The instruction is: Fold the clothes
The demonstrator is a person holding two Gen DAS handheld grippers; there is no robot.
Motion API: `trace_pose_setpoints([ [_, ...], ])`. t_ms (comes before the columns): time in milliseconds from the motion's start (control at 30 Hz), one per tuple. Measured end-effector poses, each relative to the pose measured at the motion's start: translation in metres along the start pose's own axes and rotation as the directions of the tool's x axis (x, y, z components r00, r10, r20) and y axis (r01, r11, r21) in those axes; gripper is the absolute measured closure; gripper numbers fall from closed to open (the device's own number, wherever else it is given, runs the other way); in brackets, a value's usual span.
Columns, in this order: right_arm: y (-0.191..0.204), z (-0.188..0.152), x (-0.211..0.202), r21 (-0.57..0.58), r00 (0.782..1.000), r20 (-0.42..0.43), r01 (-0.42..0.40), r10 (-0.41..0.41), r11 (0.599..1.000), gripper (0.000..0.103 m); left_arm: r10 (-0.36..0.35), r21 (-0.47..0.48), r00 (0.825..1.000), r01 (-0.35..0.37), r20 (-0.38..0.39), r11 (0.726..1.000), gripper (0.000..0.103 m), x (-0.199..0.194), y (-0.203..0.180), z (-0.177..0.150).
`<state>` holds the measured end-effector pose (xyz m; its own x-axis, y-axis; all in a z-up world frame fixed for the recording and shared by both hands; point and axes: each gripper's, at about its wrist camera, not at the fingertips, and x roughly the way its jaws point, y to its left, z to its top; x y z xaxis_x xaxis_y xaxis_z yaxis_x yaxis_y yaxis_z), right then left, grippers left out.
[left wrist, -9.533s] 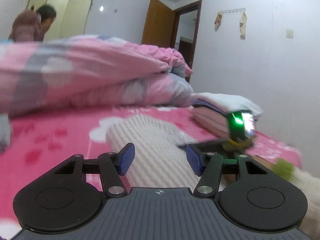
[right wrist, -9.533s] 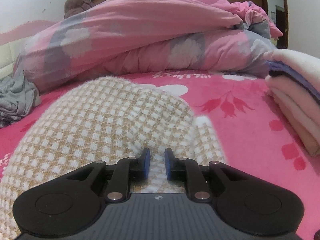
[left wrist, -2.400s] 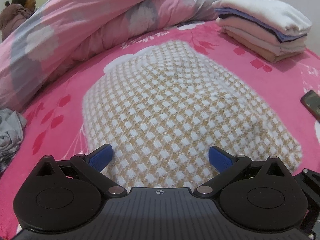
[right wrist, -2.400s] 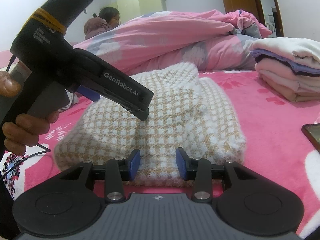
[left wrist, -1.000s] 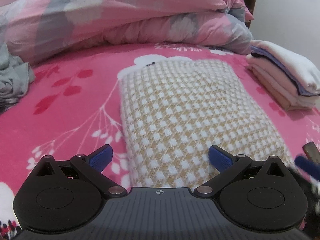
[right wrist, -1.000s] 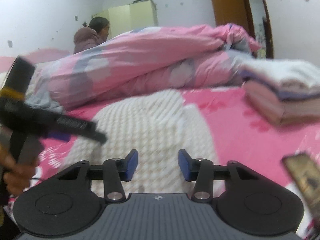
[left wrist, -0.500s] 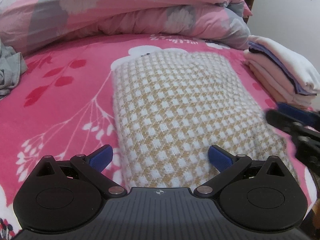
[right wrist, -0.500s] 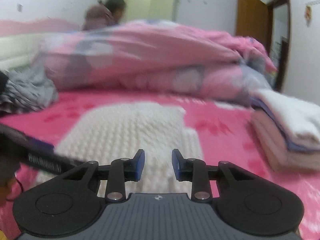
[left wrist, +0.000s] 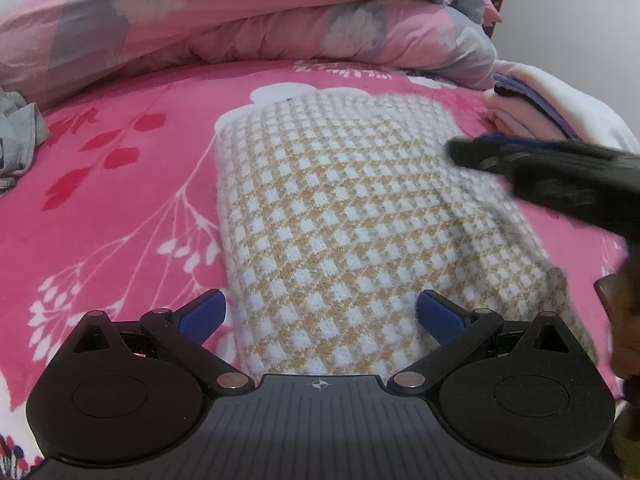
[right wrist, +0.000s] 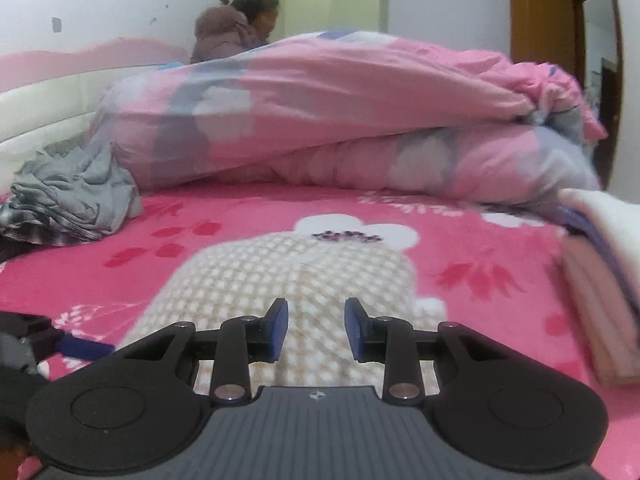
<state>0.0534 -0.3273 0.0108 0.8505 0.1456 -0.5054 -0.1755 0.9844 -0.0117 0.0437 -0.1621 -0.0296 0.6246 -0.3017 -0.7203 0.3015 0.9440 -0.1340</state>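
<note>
The bed [left wrist: 120, 184] carries everything, under a pink flowered cover. Along its far edge lies a rolled quilt [left wrist: 224, 20], and a person [right wrist: 236, 24] is partly visible beyond it. At the bed's left edge sits a crumpled grey heap [right wrist: 72, 196]; whether that is more clothing waiting to be folded cannot be told. Toward the right edge stands a stack [left wrist: 552, 112] of folded clothes, neat and squared.

The sweater [left wrist: 352, 216], checked white and tan, lies in the middle of the bed, just beside the stack but apart from it. It already lies as a compact rectangle with straight sides, layers showing at its near right corner, so it looks folded. Judged from that, little is left for this piece beyond perhaps tidying it or setting it on the stack; the grey heap may be what remains of the task.

The right gripper [right wrist: 316, 326] hovers low over the sweater's near edge, jaws apart by a modest gap with nothing between them; in the left view it shows as a dark blur across the sweater's right side. The left gripper [left wrist: 320, 314] sits at the near edge too, jaws spread wide on either side of the sweater's near left corner, holding nothing.
</note>
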Motion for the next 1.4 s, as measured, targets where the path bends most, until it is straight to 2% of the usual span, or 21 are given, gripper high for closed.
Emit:
trace_pose_setpoints([
  [100, -0.004, -0.018, 0.04, 0.004, 0.995, -0.096, 0.012, -0.011, 1.0, 0.07, 0.006, 0.009, 1.0, -0.006, -0.003, 1.0, 0.0, 0.001, -0.003, -0.001],
  [167, -0.013, -0.021, 0.038, 0.067, 0.997, -0.077, -0.014, 0.019, 0.998, 0.07, 0.01, 0.016, 1.0, -0.01, 0.0, 1.0, 0.0, 0.001, -0.004, 0.0],
  [333, -0.015, -0.025, 0.035, 0.08, 0.998, -0.055, -0.018, 0.022, 0.997, 0.07, 0.012, 0.037, 1.0, -0.012, 0.014, 0.999, 0.0, 0.001, -0.004, -0.001],
  [567, -0.021, -0.023, 0.029, 0.134, 0.998, -0.031, -0.053, 0.058, 0.99, 0.068, -0.044, 0.046, 0.999, 0.043, 0.015, 0.998, 0.0, 0.001, 0.003, 0.002],
  [633, -0.034, -0.021, 0.017, 0.182, 0.997, 0.0, -0.082, 0.083, 0.98, 0.054, -0.086, 0.018, 0.996, 0.086, 0.011, 0.996, 0.0, 0.0, 0.014, 0.004],
  [667, -0.044, -0.02, 0.006, 0.218, 0.995, 0.026, -0.104, 0.101, 0.97, 0.038, -0.114, -0.02, 0.993, 0.114, 0.017, 0.993, 0.0, -0.001, 0.023, 0.005],
  [700, -0.055, -0.018, -0.004, 0.253, 0.992, 0.053, -0.125, 0.115, 0.959, 0.027, -0.153, -0.063, 0.988, 0.154, 0.02, 0.986, 0.0, 0.0, 0.033, 0.006],
  [733, -0.067, -0.019, -0.012, 0.288, 0.991, 0.076, -0.127, 0.109, 0.949, 0.023, -0.197, -0.109, 0.98, 0.198, 0.023, 0.974, 0.0, 0.001, 0.045, 0.007],
  [800, -0.104, -0.025, -0.022, 0.426, 0.988, 0.096, -0.151, 0.122, 0.892, 0.007, -0.291, -0.202, 0.957, 0.288, 0.014, 0.936, 0.0, 0.006, 0.067, 0.01],
  [867, -0.143, -0.039, -0.015, 0.602, 0.977, 0.069, -0.203, 0.203, 0.772, 0.004, -0.389, -0.292, 0.92, 0.362, -0.038, 0.885, 0.0, 0.022, 0.083, 0.013],
  [900, -0.156, -0.048, -0.007, 0.673, 0.97, 0.035, -0.2, 0.24, 0.712, 0.004, -0.425, -0.326, 0.902, 0.383, -0.069, 0.865, 0.0, 0.032, 0.087, 0.014],
  [933, -0.169, -0.057, 0.001, 0.736, 0.961, 0.004, -0.19, 0.277, 0.65, 0.004, -0.461, -0.36, 0.882, 0.401, -0.098, 0.842, 0.0, 0.042, 0.091, 0.015],
  [967, -0.175, -0.065, 0.008, 0.774, 0.954, -0.027, -0.168, 0.298, 0.61, 0.004, -0.497, -0.395, 0.859, 0.417, -0.125, 0.819, 0.0, 0.052, 0.095, 0.016],
  [1033, -0.179, -0.077, 0.024, 0.819, 0.924, -0.081, -0.152, 0.374, 0.554, 0.004, -0.535, -0.419, 0.833, 0.438, -0.143, 0.795, 0.0, 0.064, 0.097, 0.017],
  [1100, -0.177, -0.085, 0.037, 0.842, 0.88, -0.064, -0.206, 0.47, 0.499, 0.003, -0.563, -0.426, 0.814, 0.464, -0.141, 0.777, 0.0, 0.071, 0.096, 0.019],
  [1167, -0.171, -0.083, 0.05, 0.839, 0.83, -0.042, -0.273, 0.557, 0.471, 0.002, -0.593, -0.438, 0.793, 0.487, -0.14, 0.755, 0.0, 0.078, 0.094, 0.022],
  [1233, -0.163, -0.08, 0.069, 0.832, 0.768, -0.036, -0.331, 0.639, 0.445, 0.001, -0.601, -0.447, 0.786, 0.489, -0.146, 0.749, 0.0, 0.086, 0.089, 0.025],
  [1300, -0.151, -0.074, 0.086, 0.81, 0.728, -0.058, -0.366, 0.683, 0.458, 0.0, -0.593, -0.438, 0.791, 0.485, -0.148, 0.757, 0.0, 0.091, 0.084, 0.027],
  [1333, -0.145, -0.069, 0.095, 0.793, 0.712, -0.07, -0.385, 0.698, 0.472, 0.0, -0.585, -0.43, 0.797, 0.48, -0.149, 0.764, 0.0, 0.092, 0.081, 0.028],
  [1400, -0.134, -0.062, 0.108, 0.77, 0.695, -0.082, -0.411, 0.714, 0.488, 0.0, -0.574, -0.417, 0.807, 0.477, -0.141, 0.773, 0.0, 0.09, 0.075, 0.03],
])
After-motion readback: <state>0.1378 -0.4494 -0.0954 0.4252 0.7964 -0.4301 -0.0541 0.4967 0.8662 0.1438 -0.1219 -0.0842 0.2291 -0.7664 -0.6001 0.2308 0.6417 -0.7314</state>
